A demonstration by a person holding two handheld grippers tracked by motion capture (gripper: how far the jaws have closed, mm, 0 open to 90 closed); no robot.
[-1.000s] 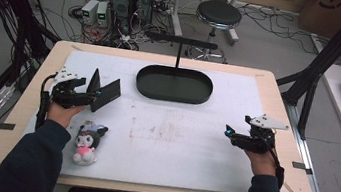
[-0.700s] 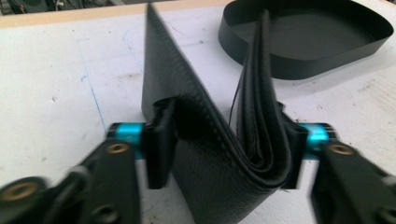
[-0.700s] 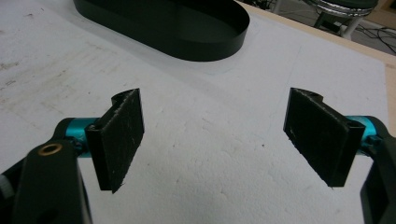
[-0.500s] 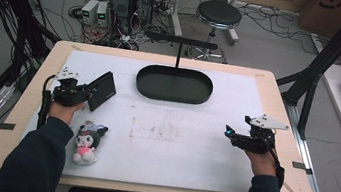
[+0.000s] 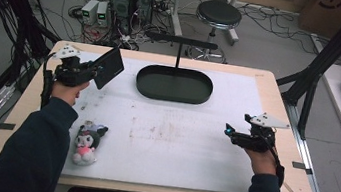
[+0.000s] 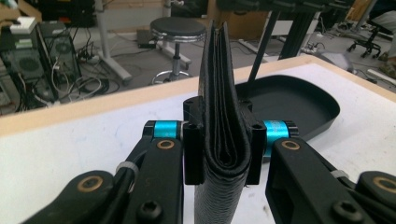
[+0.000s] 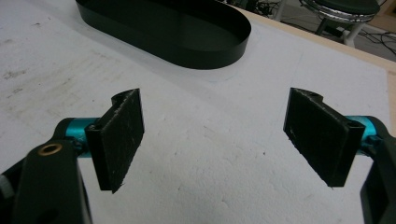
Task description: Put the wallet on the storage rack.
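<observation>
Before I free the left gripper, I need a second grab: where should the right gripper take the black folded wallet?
Grip the black folded wallet on its free open-edge half, beyond the left gripper, coming from the tray side; it's thin, so the open right gripper spans it.

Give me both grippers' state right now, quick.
Left gripper: shut on the black wallet, held up off the table.
Right gripper: open, holding nothing, above the white table.
</observation>
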